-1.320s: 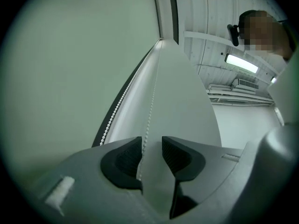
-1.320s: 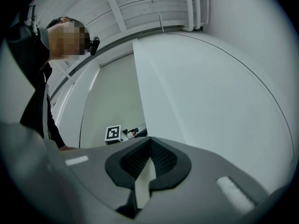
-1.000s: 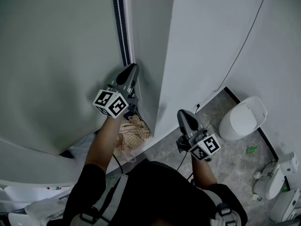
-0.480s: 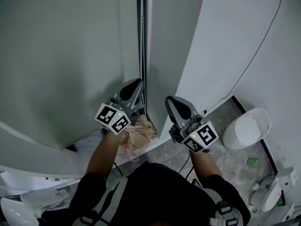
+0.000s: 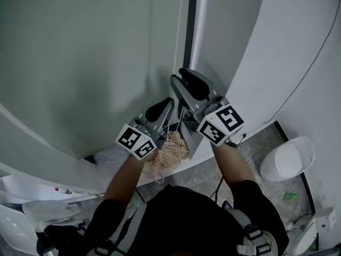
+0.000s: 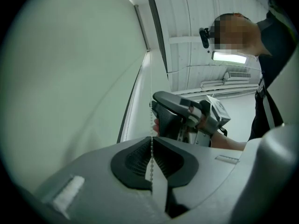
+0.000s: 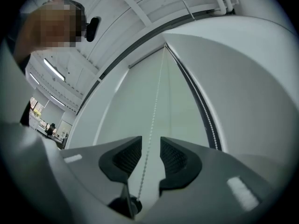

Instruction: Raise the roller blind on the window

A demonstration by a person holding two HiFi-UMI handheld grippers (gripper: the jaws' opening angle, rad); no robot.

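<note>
the left gripper [image 5: 164, 106] is closed on the bead chain [image 5: 177, 41]. in the left gripper view its two ribbed pads [image 6: 138, 158] meet on the white beads, and the bead chain [image 6: 151, 125] runs straight up out of the pinch. the right gripper [image 5: 183, 80] is just beside the left one and higher up the same chain, to the left gripper's right and a little ahead of it. both point upward at a slant.

the right gripper's jaws have just been opening. in the right gripper view they stand apart with the bead chain [image 7: 156, 101] passing through the gap between them, and neither pad [image 7: 126, 157] presses on it.

the roller blind [image 5: 80, 52] is a pale sheet hanging ahead of both grippers and spreading away to the left gripper's left. the chain hangs along its right edge, close to the dark window frame [image 5: 188, 25]. beyond the right gripper's right side is a plain white wall [image 5: 277, 41].

below the grippers, a checked cloth [image 5: 173, 149] lies at the foot of the blind, and a white toilet [image 5: 287, 159] stands well off to the right gripper's right.
</note>
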